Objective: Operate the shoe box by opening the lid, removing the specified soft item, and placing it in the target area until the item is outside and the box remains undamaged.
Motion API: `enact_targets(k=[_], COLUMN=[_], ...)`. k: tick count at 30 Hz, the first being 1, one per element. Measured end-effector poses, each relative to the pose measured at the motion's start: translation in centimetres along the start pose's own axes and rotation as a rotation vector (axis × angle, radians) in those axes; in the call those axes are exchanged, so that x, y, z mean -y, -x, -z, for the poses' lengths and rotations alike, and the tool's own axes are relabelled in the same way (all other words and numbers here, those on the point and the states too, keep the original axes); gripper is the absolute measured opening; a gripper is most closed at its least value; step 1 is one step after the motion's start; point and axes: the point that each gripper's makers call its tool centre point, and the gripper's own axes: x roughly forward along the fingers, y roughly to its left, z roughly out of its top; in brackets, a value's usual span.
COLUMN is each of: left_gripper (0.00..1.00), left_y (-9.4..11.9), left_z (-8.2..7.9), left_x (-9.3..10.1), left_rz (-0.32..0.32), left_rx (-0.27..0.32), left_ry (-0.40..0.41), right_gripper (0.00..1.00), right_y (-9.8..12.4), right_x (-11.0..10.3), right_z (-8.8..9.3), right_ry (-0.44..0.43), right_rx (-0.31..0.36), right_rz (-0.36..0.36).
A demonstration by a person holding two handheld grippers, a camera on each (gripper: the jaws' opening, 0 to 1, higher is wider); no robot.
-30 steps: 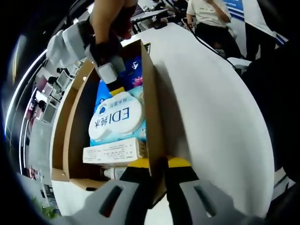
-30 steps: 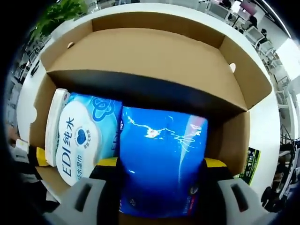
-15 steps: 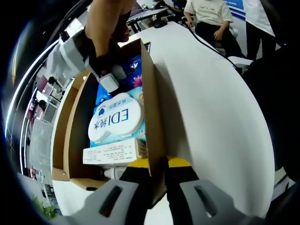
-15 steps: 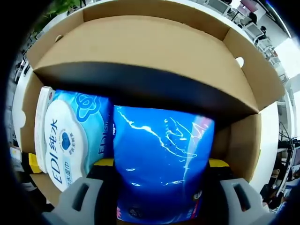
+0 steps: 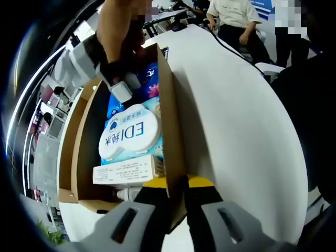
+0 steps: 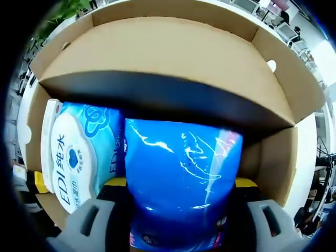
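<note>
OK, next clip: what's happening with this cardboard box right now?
A person works an open cardboard shoe box on a white table with two handheld grippers. The left gripper is clamped on the box's near side wall, steadying it. The right gripper reaches inside and has its fingers on either side of a glossy blue soft pack, which sits in the box beside an EDI wet-wipes pack. A small white carton also lies inside.

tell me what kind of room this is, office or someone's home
Probably an open office or lab, not a home: a long white table holds the shoe box, seated people wait behind it, and desks with chairs fill the background.
</note>
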Motion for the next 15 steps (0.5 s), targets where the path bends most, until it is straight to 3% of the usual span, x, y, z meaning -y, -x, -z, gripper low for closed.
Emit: enact_targets(k=[5, 15], left_gripper=[0.09, 0.09], left_y=[0.01, -0.01], left_z=[-0.02, 0.00], left_x=[-0.04, 0.00], left_rz=[0.003, 0.002], left_rx=[0.004, 0.003], left_ry=[0.002, 0.001], right_gripper=[0.75, 0.74], right_y=[0.02, -0.11], right_x=[-0.02, 0.32], right_z=[0.06, -0.59], right_ry=[-0.004, 0.014], right_rx=[-0.017, 0.011], right_rz=[0.002, 0.002])
